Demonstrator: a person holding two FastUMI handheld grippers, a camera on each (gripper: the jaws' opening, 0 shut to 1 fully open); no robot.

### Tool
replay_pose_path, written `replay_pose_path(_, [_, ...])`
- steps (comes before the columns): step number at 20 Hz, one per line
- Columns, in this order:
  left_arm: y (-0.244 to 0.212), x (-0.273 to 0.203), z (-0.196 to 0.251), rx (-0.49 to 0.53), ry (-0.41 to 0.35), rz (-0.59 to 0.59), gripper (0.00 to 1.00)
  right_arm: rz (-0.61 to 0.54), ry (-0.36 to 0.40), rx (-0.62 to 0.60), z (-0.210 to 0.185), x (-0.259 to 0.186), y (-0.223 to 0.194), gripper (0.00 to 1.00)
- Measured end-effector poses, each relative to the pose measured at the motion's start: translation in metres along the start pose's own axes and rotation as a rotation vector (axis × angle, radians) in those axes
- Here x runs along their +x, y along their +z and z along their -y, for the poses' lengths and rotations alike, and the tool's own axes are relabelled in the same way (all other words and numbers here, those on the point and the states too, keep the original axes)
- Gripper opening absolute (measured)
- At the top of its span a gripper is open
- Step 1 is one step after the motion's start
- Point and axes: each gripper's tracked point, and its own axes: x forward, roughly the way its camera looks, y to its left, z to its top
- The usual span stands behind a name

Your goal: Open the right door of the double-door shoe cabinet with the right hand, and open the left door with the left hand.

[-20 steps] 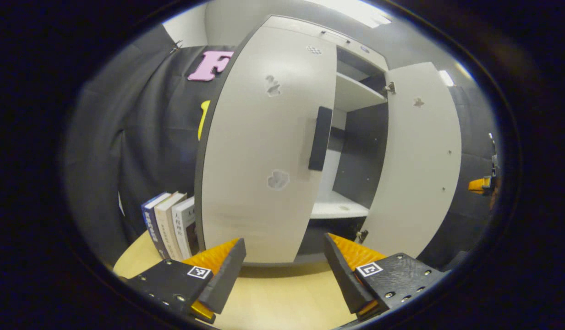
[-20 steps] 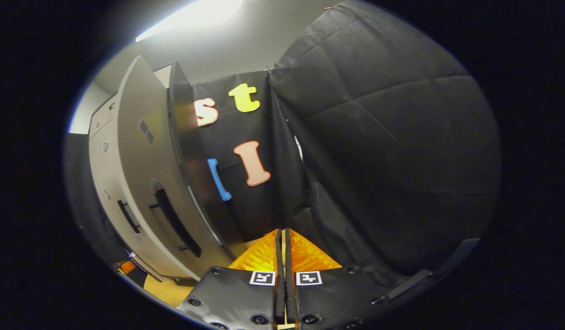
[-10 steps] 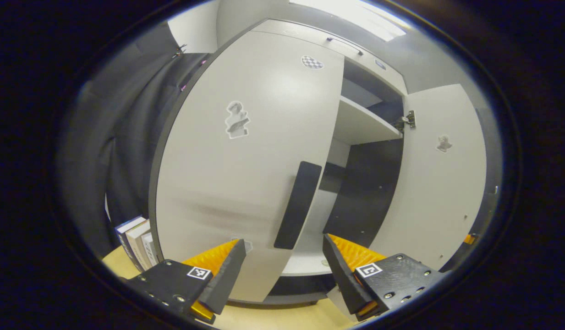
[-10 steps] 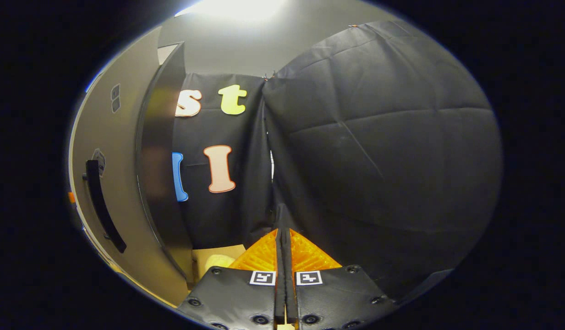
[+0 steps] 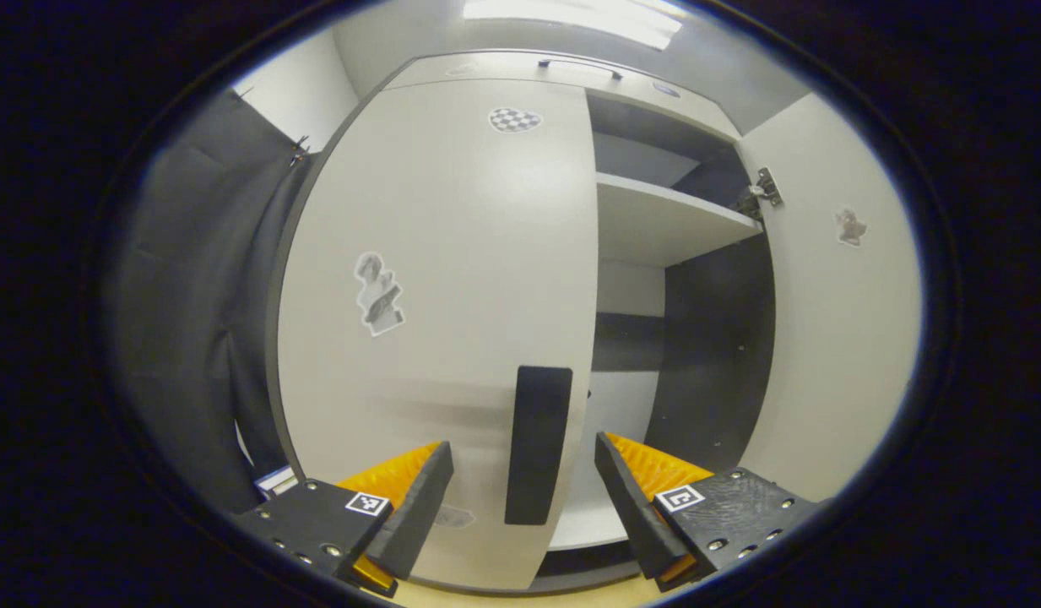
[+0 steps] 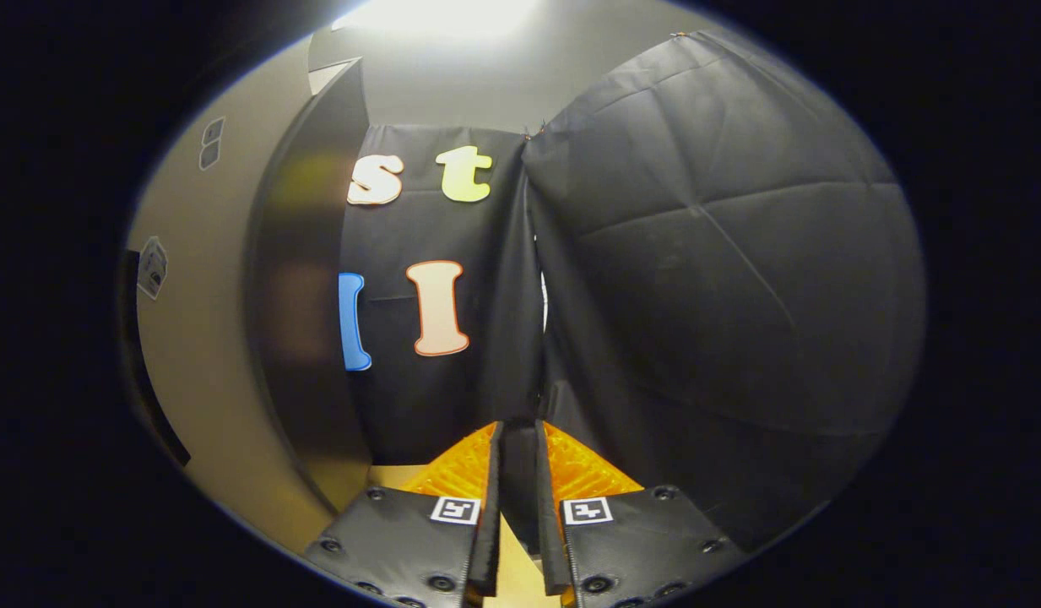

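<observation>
The white shoe cabinet's left door (image 5: 452, 279) looks closed, and its black vertical handle (image 5: 537, 443) hangs near the door's right edge. My left gripper (image 5: 523, 443) is open right in front of it. The handle stands between the two fingers, with a gap on each side. The right door (image 5: 841, 338) is swung wide open, baring the shelves (image 5: 664, 219). In the right gripper view the right door (image 6: 208, 355) is at the left, with its handle (image 6: 149, 397) near the rim. My right gripper (image 6: 517, 431) is slightly open, holds nothing, and faces the black cloth wall away from the door.
A few books (image 5: 275, 481) stand to the left of the cabinet on the light wooden table (image 5: 486, 598). Black cloth walls (image 6: 723, 295) close in the booth on both sides. The open right door's dark edge (image 6: 300, 321) juts out near my right gripper.
My left gripper has come closer to the left door and its handle now lies between the fingers. The right gripper's fingers, shut before, have parted a little.
</observation>
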Motion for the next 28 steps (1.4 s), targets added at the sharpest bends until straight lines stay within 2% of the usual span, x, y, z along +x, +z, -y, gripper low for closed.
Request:
replay_pose_path(2, [0.003, 0.002, 0.003, 0.018, 0.008, 0.004, 1.00, -0.017, 0.007, -0.023, 0.000, 0.008, -0.009, 0.25])
replay_pose_path(3, [0.005, 0.006, 0.006, 0.014, 0.007, 0.002, 0.95, -0.028, 0.008, -0.024, 0.000, 0.010, -0.013, 0.25])
replay_pose_path(6, [0.011, 0.011, 0.007, -0.016, 0.017, 0.017, 0.84, -0.072, 0.037, -0.003, -0.006, 0.019, -0.027, 0.61])
replay_pose_path(8, [0.013, 0.013, 0.006, -0.032, 0.017, 0.022, 0.81, -0.082, 0.041, 0.003, -0.007, 0.023, -0.030, 0.85])
replay_pose_path(9, [0.014, 0.016, 0.007, -0.037, 0.019, 0.022, 0.65, -0.086, 0.041, 0.003, -0.007, 0.026, -0.031, 0.86])
replay_pose_path(10, [0.013, 0.017, 0.012, -0.041, 0.003, 0.009, 0.61, -0.092, 0.043, 0.003, -0.009, 0.028, -0.034, 0.86])
replay_pose_path(11, [0.010, 0.018, 0.006, -0.034, 0.035, 0.007, 0.63, -0.102, 0.044, 0.004, -0.010, 0.029, -0.037, 0.92])
replay_pose_path(14, [0.009, 0.017, 0.004, -0.017, 0.055, -0.002, 0.32, -0.112, 0.046, 0.006, -0.012, 0.031, -0.037, 0.92])
replay_pose_path(15, [0.007, 0.017, 0.004, 0.013, 0.055, -0.009, 0.31, -0.118, 0.052, 0.009, -0.015, 0.031, -0.039, 0.92])
replay_pose_path(17, [0.006, 0.016, 0.004, 0.057, 0.050, -0.010, 0.24, -0.136, 0.061, 0.012, -0.021, 0.032, -0.040, 0.92])
replay_pose_path(18, [0.005, 0.018, 0.004, 0.056, 0.046, -0.010, 0.24, -0.141, 0.066, 0.012, -0.024, 0.031, -0.041, 0.92])
replay_pose_path(20, [0.005, 0.017, 0.005, 0.042, 0.037, -0.011, 0.11, -0.139, 0.064, 0.010, -0.028, 0.028, -0.037, 0.92])
replay_pose_path(28, [0.006, 0.001, 0.003, 0.014, -0.089, -0.009, 0.10, -0.126, 0.002, 0.058, -0.039, -0.033, -0.019, 0.92])
